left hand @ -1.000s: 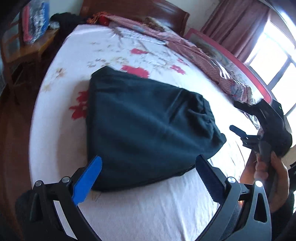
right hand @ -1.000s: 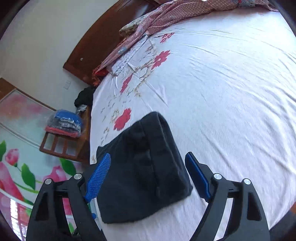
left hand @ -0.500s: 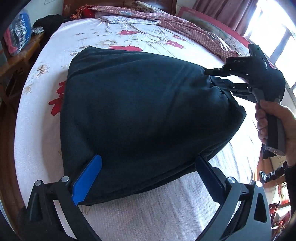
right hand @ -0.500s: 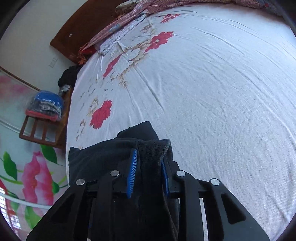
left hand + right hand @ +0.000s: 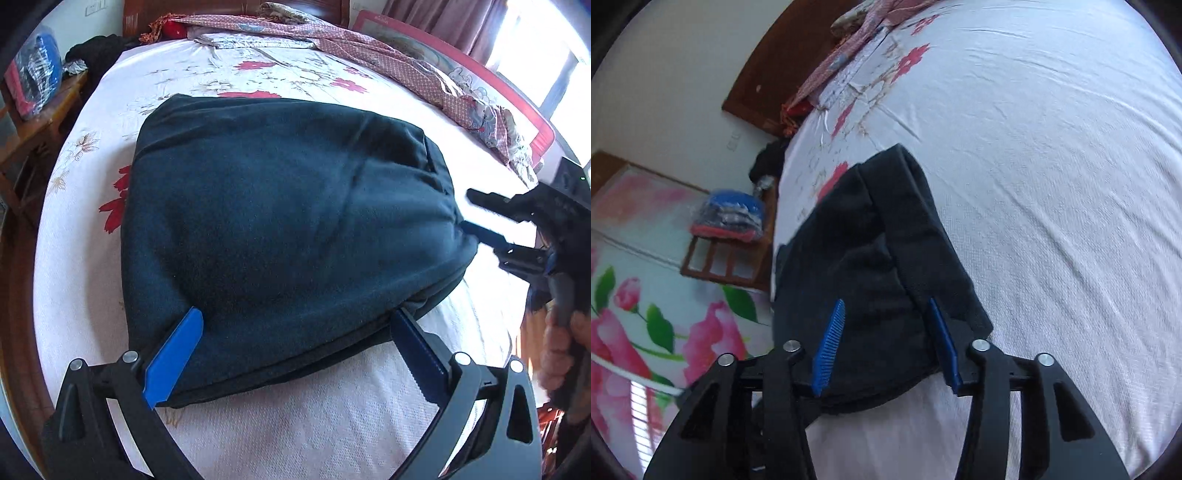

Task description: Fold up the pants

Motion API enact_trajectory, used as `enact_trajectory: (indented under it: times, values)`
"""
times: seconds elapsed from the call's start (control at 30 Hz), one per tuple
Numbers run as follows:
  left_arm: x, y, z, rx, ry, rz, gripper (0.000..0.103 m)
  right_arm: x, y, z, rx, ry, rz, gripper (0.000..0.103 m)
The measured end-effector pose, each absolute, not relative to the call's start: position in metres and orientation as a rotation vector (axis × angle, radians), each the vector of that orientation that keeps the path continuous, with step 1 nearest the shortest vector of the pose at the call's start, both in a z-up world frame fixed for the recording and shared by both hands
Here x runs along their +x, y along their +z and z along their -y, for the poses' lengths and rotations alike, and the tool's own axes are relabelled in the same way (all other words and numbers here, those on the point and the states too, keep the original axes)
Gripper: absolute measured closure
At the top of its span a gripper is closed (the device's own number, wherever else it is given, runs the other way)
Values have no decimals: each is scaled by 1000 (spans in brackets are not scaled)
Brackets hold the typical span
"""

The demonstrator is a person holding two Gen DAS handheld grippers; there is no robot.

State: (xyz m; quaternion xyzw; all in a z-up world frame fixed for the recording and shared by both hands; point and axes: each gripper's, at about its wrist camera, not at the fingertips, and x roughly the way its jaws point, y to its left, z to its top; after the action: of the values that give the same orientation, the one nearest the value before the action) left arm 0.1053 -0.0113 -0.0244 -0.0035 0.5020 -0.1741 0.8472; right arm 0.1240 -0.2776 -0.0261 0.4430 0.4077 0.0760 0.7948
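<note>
We note the right tongs (image 5: 476,216) blurred at the frame edge in the left wrist view, their contact with the pants (image 5: 288,229) undeterminable. The holding hand (image 5: 557,347) is smeared and cut off. The pants' underside and inner folds are hidden against the bed (image 5: 314,424).
</note>
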Motion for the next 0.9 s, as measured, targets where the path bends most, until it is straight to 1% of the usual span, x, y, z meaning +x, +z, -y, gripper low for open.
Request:
enact_trajectory:
  times: [0.03,0.07,0.1,0.13,0.23,0.33,0.47,0.53,0.57,0.9]
  values:
    - [104,-23,12,2,-361,-1064,2,117,-11,275,909,156,-863,53]
    - [103,-22,12,4,-350,-1076,2,110,4,270,834,139,-865,39]
    - [101,-18,11,-1,-337,-1087,2,101,16,264,755,120,-872,23]
    - [98,-14,7,-15,-322,-1097,2,91,23,257,688,106,-880,19]
    - [86,-5,-13,-77,-234,-1123,2,68,22,241,510,3,-937,19]
    - [67,-3,-37,-167,-132,-1179,2,46,10,222,379,-109,-908,19]
    - [37,-3,-41,-102,-78,-1106,2,32,-3,178,235,-152,-843,19]
    - [26,-8,-39,-81,-68,-1058,2,37,-13,160,176,-114,-859,10]
    - [26,-11,-40,-84,-78,-1055,2,41,-16,154,147,-102,-864,8]
    - [38,-29,-46,-86,-95,-1057,2,42,-37,156,155,-117,-929,8]
